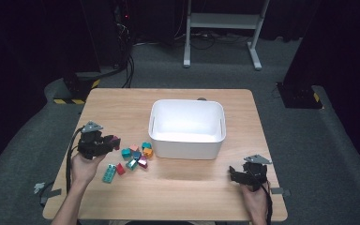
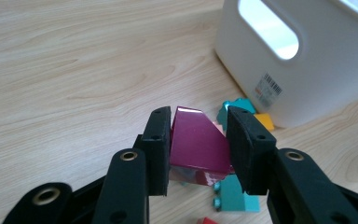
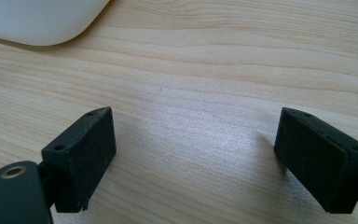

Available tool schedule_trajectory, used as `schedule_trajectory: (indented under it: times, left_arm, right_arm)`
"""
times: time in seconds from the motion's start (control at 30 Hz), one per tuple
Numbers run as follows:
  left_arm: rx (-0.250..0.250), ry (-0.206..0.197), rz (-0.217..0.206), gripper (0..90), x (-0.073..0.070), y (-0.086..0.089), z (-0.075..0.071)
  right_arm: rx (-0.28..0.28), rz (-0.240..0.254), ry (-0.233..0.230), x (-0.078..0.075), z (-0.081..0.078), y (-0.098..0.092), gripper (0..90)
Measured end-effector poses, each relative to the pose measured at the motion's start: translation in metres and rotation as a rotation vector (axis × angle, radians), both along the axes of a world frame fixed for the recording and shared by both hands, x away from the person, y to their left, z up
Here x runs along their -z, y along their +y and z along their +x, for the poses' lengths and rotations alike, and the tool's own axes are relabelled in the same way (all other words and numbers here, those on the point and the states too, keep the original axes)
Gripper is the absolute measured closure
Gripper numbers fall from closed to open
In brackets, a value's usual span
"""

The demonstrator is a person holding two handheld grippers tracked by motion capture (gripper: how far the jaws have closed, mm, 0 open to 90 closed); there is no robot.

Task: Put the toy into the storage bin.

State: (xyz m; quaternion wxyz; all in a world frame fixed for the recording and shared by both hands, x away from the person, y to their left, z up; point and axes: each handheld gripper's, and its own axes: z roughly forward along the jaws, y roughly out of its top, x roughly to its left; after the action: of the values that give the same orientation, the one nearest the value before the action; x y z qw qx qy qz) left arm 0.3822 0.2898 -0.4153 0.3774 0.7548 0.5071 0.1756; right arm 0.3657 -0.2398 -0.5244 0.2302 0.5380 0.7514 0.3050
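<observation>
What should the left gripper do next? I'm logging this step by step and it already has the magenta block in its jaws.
Probably carry it toward the white bin and over its rim. The left gripper is shut on the magenta block, lifted beside the loose pile of blocks, and the bin looks empty. The right gripper is open over bare table, away from the pile.

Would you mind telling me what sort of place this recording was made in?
Probably a lab or studio for recording handling demos: a lone wooden table ringed by black curtains, with cables trailing over grey carpet.
</observation>
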Motion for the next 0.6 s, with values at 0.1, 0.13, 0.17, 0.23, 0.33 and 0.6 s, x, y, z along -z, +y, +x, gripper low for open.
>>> schedule_trajectory:
  times: [0.1,0.13,0.17,0.23,0.33,0.6]
  left_arm:
    - [-0.008,-0.005,-0.032,61.4,0.000,-0.001,0.004]
    - [-0.008,0.001,-0.037,61.4,-0.001,-0.002,0.006]
    - [-0.008,0.001,-0.037,61.5,-0.001,-0.002,0.006]
    - [-0.006,-0.005,-0.039,61.5,-0.005,-0.006,0.008]
    - [0.005,-0.023,-0.039,61.6,-0.016,-0.011,0.010]
    - [0.032,-0.040,-0.065,61.7,-0.032,-0.020,0.016]
  right_arm:
    - [-0.001,0.000,-0.001,0.000,0.000,0.000,12.5]
    - [-0.002,0.001,0.000,0.000,0.000,0.000,12.9]
    - [-0.002,0.001,0.000,0.000,0.000,0.000,12.9]
    - [-0.002,0.002,0.000,0.000,0.000,0.000,12.9]
    - [-0.003,0.002,-0.001,0.000,0.000,0.000,12.9]
    - [-0.002,0.002,0.000,0.000,0.000,0.000,12.9]
